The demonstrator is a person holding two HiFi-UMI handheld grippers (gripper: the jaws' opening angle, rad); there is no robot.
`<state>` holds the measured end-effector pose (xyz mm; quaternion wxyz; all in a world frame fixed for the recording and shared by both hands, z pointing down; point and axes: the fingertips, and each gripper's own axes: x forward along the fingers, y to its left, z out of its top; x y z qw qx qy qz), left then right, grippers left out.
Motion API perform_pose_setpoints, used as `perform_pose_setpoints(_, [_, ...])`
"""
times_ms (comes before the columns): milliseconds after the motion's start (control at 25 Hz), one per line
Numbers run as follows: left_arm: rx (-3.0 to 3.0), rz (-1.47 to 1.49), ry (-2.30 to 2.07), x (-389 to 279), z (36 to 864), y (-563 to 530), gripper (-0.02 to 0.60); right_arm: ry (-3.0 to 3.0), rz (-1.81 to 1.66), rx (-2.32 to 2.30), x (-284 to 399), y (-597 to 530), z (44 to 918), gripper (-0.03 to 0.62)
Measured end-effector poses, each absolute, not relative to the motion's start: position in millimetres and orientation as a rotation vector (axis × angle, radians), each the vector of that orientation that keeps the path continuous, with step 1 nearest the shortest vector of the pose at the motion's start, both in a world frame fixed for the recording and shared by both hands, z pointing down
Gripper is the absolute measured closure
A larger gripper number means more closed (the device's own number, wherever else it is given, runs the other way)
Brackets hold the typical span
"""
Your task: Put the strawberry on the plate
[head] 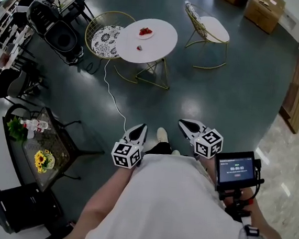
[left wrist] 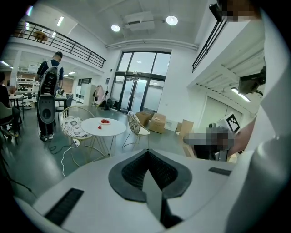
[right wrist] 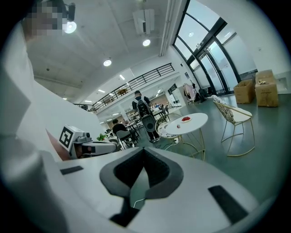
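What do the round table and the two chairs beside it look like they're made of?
Table: smooth matte white top, maybe painted wood or laminate; thin gold legs look like metal rod. Plain chair and patterned chair: thin gold wire frames, likely metal; seat pads look like fabric.

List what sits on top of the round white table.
On the round white table sits a small white plate bearing red strawberries, and one loose red strawberry lies beside it, apart. The tabletop under the plate is covered; the plated berries are too small to count.
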<state>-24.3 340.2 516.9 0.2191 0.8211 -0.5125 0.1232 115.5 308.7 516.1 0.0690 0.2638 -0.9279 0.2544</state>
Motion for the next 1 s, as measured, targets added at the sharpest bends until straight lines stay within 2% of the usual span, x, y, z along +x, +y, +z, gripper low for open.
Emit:
perform_pose_setpoints(440, [2.31, 0.344, -1.312, -12.4, 519.1, 312.3, 0.575, -2.731, 0.791, 0.874, 124.7, 293.7, 516.4, 0.588])
perform_pose_setpoints(1000, [2.303, 0.352, -1.283, -20.6, 526.6, 195.6, 0.575, -2.707, 0.815, 0.907, 120.6, 181.2, 521.4, 0.588])
